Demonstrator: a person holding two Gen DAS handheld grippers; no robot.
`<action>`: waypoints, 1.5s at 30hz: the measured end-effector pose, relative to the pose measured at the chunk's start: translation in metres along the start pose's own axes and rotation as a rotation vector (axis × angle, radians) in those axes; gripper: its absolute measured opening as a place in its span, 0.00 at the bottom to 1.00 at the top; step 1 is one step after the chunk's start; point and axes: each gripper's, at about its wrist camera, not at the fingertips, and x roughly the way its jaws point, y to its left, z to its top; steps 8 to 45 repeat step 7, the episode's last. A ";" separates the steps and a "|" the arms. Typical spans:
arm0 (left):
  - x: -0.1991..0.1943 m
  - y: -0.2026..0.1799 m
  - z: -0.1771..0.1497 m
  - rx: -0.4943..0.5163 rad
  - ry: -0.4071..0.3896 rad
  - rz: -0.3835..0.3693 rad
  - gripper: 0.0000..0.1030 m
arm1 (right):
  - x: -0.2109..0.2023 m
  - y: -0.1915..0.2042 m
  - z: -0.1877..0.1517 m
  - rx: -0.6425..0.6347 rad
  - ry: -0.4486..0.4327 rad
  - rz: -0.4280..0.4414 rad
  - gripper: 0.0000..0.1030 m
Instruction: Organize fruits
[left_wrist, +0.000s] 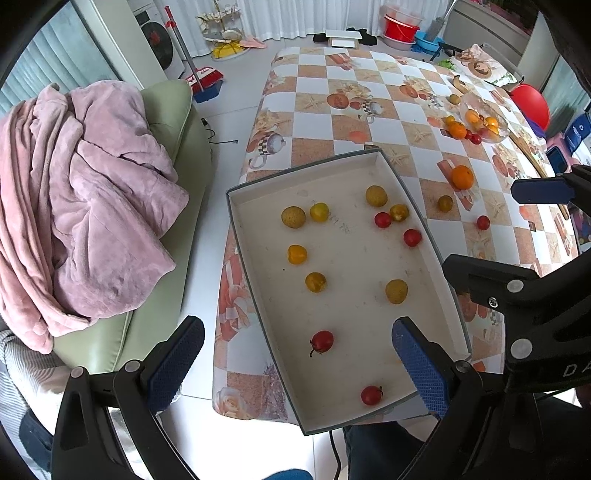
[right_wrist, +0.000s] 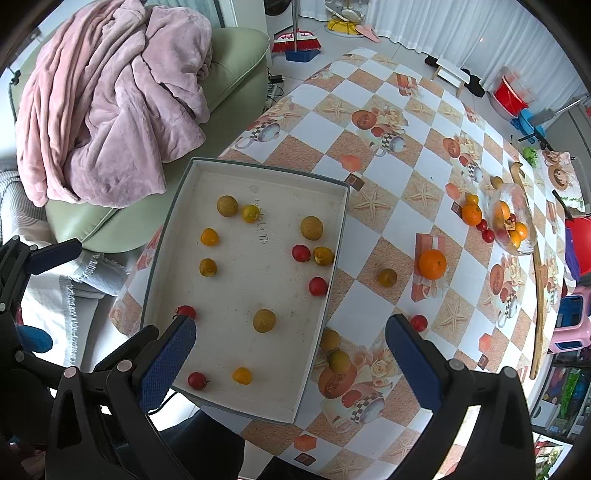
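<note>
A shallow white tray (left_wrist: 351, 314) (right_wrist: 251, 288) lies at the near corner of the checkered table and overhangs its edge. Several red cherry tomatoes, yellow tomatoes and brown longans lie loose in it. My left gripper (left_wrist: 299, 365) hangs open over the tray's near end, holding nothing. My right gripper (right_wrist: 291, 358) is open and empty over the tray's right rim. Outside that rim lie two longans (right_wrist: 334, 350), a red tomato (right_wrist: 418, 322), a dull yellow fruit (right_wrist: 387, 277) and an orange (right_wrist: 432, 264) (left_wrist: 462, 177). A clear bowl (right_wrist: 517, 245) (left_wrist: 496, 138) farther off holds more fruit.
A green sofa (left_wrist: 166, 110) with a pink blanket (left_wrist: 81, 184) stands left of the table. A long wooden stick (right_wrist: 539, 295) lies along the table's far right side, near a red balloon (left_wrist: 530, 101). A person's dark trouser leg (left_wrist: 388, 450) is under the tray's near edge.
</note>
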 end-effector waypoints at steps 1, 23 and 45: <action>0.000 0.000 0.000 -0.001 -0.003 -0.003 0.99 | 0.000 0.000 -0.001 -0.001 0.000 0.000 1.00; -0.002 0.005 0.000 -0.008 -0.023 -0.026 0.99 | 0.000 0.000 0.000 0.000 0.000 0.001 1.00; -0.002 0.005 0.000 -0.008 -0.023 -0.026 0.99 | 0.000 0.000 0.000 0.000 0.000 0.001 1.00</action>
